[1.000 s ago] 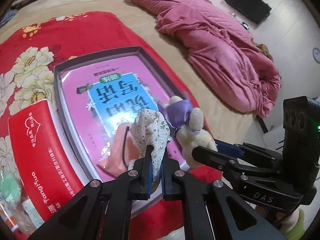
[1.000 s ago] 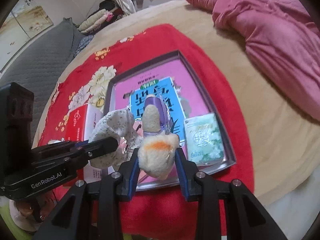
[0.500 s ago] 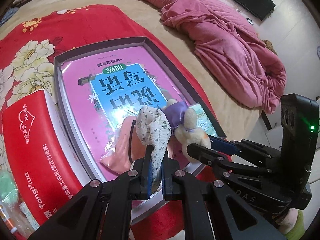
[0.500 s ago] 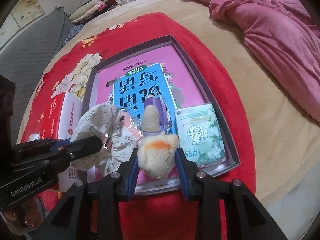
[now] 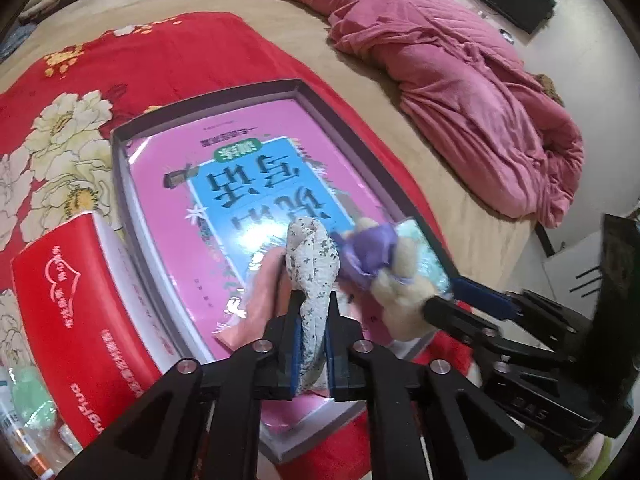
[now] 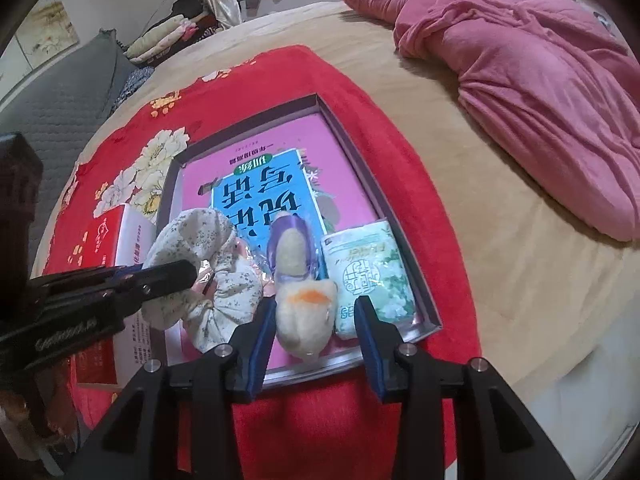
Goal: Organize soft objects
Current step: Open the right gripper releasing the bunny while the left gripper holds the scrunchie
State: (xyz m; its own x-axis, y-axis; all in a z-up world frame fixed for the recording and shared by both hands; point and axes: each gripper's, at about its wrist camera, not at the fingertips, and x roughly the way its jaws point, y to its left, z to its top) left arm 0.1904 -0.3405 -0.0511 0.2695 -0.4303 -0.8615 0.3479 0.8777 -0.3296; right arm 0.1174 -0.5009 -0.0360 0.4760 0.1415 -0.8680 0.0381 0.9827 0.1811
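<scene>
**Right jaws let go of the plush toy**

Half a second back the right gripper [image 6: 316, 350] was pinching the plush toy [image 6: 306, 316]; now its blue pads stand wide of it on both sides, and the toy sits on its own at the near end of the tray [image 6: 434, 322]. Both grippers have also sunk closer to the tray.

Across the beige bed a rumpled pink quilt [image 6: 520, 80] sprawls to the right, well away from the work. Nearer lies a red floral blanket [image 5: 140, 64], and on it the dark-rimmed tray, its floor covered by a pink and blue book [image 5: 240, 184]. Just beside the tray's left wall stands a red tissue box [image 5: 68, 304].

Inside the tray, a green packet [image 6: 368, 272] lies against the right wall, just beside the toy. That toy is cream-coloured, with an orange patch and a purple bow. To its left, the left gripper [image 5: 312, 332] is clamped tight on a floral scrunchie [image 5: 316, 264], which rises above a pink cloth [image 5: 260, 300] lying flat on the book.
</scene>
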